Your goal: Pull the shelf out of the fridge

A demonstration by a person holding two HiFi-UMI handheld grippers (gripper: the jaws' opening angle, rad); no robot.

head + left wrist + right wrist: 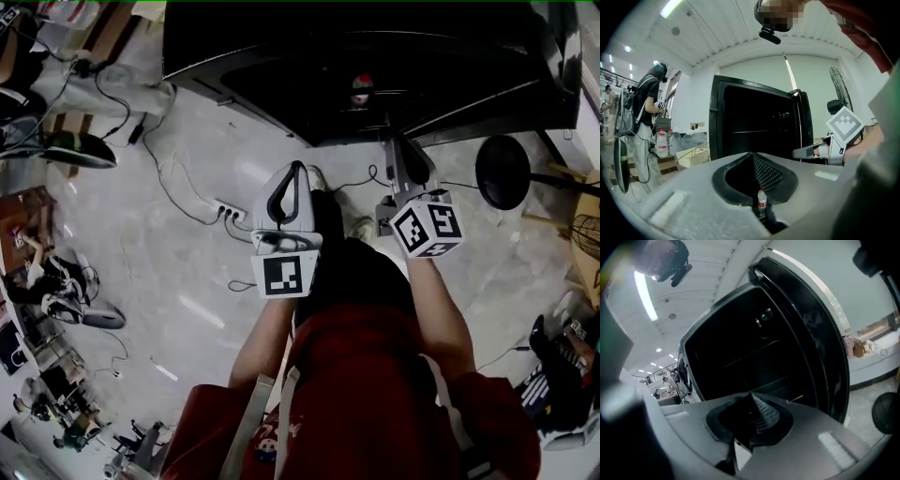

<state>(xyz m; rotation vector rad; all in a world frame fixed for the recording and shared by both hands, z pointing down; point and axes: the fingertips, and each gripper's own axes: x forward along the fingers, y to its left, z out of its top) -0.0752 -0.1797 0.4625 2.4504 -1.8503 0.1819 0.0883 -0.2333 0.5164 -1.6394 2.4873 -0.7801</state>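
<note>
Nearest the viewer, the person holds the left gripper (298,171) and the right gripper (398,148) side by side above the floor (187,253). Each gripper's jaws are pressed together, with nothing pinched between them. Just beyond them stands the black fridge (375,56) with its door open. The shelf (754,131) lies level inside the dark cabinet, apart from both grippers. A small red-capped bottle (362,89) stands inside.

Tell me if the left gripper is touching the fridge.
Apart: head view shows floor between the left gripper and fridge.
</note>
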